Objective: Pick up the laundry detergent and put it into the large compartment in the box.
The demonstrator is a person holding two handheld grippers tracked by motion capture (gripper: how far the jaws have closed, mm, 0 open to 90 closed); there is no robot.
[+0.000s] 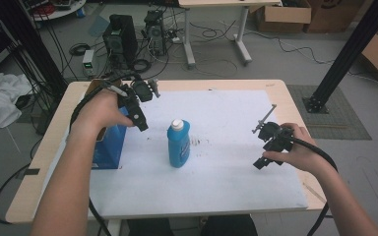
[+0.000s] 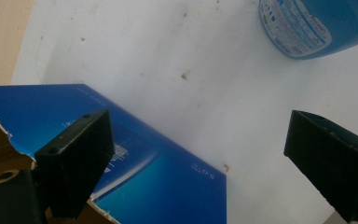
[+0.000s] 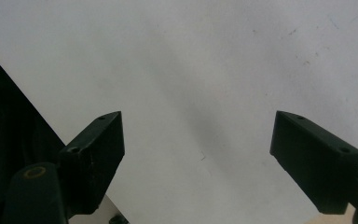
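High view: the left hand-held gripper [image 1: 139,105] hangs over the open top of a blue box [image 1: 109,145] standing at the nine o'clock side of the desk [image 1: 275,88]. A blue bottle [image 1: 178,143] with a white cap stands upright at the centre of the white sheet [image 1: 216,162], just beside the box at its three o'clock but apart from it. The right hand-held gripper [image 1: 265,147] rests low at the three o'clock side, well apart from both. The room behind holds computer towers, trailing cables and cardboard boxes on a grey floor.

Left gripper view: the jaws stand wide with nothing between them. The torn cardboard rim of the blue box [image 2: 158,186] lies under the jaw at seven o'clock; the blue bottle [image 2: 307,28] shows at one o'clock. The sheet here is speckled with small stains.

Right gripper view: the jaws stand wide and empty over the bare white sheet [image 3: 191,70], faintly marked.

Risk, as judged: the bottle is tall and narrow, so a sideways approach from the box could knock it over; a jaw could also catch the ragged box rim and drag the box.
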